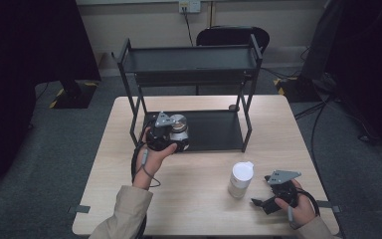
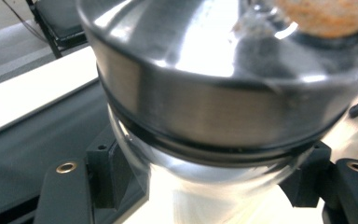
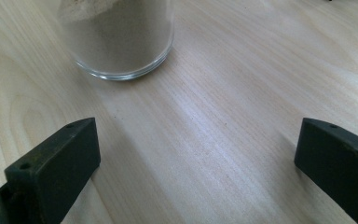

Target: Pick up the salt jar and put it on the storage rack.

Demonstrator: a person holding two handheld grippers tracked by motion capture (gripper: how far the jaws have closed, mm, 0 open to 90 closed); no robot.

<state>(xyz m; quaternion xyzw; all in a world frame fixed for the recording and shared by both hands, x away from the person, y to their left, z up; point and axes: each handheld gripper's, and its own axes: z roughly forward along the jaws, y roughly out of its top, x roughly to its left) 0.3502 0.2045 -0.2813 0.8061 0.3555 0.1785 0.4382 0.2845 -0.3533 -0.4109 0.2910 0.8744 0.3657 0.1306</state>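
While I hold it over the shelf edge, I log the step as follows.

Jar in hand: glass jar with steel lid (image 1: pixel 179 125), at the front left corner of the rack's lower shelf (image 1: pixel 214 130); whether its base touches the shelf I cannot tell.
Jar close up: in the left gripper view the steel lid (image 2: pixel 214 70) sits tilted above a clear glass body, something orange at the top edge.
Left gripper (image 1: pixel 165 135): jaws closed on the glass just under the lid, one pad on each side.
Step judged: placing the jar on the lower shelf.
How I do it well: I level the jar first, lower it until the base sits flat, push it inward off the shelf lip, then part the jaws slowly and back straight out.
Risk: a tilted release could tip it off the front edge.
Second jar: white-lidded jar (image 1: pixel 241 178) of pale powder (image 3: pixel 121 37), standing on the table (image 1: pixel 199 199).
Right gripper (image 1: pixel 274 195): jaws wide apart, holding nothing, resting near that jar.
Rack top shelf (image 1: pixel 189 59): bare.
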